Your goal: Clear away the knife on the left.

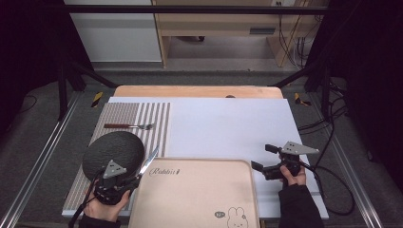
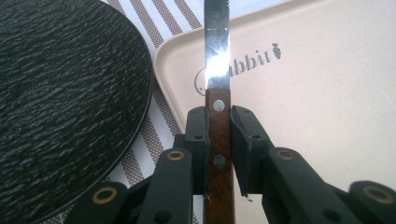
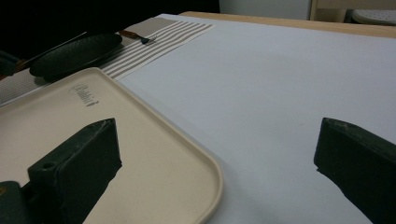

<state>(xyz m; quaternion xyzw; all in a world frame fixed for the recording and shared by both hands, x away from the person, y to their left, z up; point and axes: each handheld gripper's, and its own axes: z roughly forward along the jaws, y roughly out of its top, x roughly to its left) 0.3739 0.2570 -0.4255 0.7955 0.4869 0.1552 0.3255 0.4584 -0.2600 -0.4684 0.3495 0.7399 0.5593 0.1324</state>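
Two grippers are at work beside the beige tray point(image 1: 199, 199), which serves as the landmark here. At the tray's near-left corner, the left gripper point(image 1: 127, 179) has its fingers point(image 2: 198, 135) clenched on the brown wooden handle of a knife point(image 2: 218, 93); the handle sits upright between them and the shiny blade rises past the tray's rounded corner, over the printed word on its surface. In the high view the blade slants up and toward the tray's far-left corner. Just left of the tray lies a round black plate point(image 1: 113, 152), resting on a striped placemat point(image 1: 138, 116). Beyond the plate, farther from the tray, a fork point(image 1: 129, 126) with a dark handle lies on the same mat. Off the tray's right edge, the right gripper point(image 1: 262, 159) hovers above the white table point(image 1: 228, 128), its fingers point(image 3: 77, 158) released and spread wide apart with nothing between them.
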